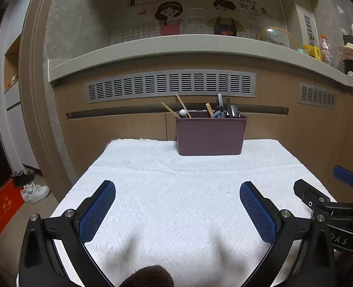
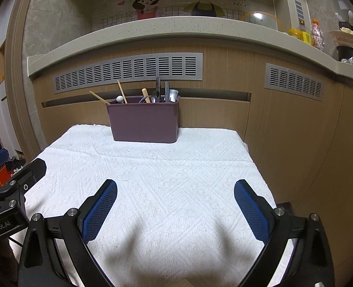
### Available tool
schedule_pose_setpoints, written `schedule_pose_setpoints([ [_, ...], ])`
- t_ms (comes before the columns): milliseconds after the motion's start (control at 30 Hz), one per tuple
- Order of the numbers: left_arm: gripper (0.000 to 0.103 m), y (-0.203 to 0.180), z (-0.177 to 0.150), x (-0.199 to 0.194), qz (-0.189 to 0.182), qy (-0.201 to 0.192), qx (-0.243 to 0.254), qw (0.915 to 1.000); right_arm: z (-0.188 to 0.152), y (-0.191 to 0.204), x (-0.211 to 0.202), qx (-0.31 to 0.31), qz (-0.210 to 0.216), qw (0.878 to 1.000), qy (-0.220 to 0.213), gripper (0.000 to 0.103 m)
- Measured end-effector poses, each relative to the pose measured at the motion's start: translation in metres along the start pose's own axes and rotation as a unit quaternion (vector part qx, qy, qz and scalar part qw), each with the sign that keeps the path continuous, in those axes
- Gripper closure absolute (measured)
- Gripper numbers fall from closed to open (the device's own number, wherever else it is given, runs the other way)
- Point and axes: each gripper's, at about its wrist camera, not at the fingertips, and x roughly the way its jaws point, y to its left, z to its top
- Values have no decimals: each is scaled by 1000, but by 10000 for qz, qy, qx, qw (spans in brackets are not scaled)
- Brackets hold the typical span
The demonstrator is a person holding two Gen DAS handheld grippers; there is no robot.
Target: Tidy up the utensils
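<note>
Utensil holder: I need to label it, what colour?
Dull purple holder, clearest in the right wrist view.

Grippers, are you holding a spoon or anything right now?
No. The left gripper and right gripper are both open and empty; the utensils stand in the purple holder.

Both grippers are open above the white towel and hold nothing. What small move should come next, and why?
Probably nothing more than drawing both back: the left gripper and the right gripper hang open and empty over the white towel, which shows no loose utensil. The chopsticks, spoons and other pieces already stand in the purple holder at the far edge.
</note>
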Motion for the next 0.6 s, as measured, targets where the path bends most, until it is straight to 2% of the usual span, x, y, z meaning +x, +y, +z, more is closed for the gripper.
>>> schedule_pose_setpoints([
  [600, 0, 2, 4, -9, -48, -46, -54, 10000, 2, -2, -5, 5, -14, 10000, -26, 6],
])
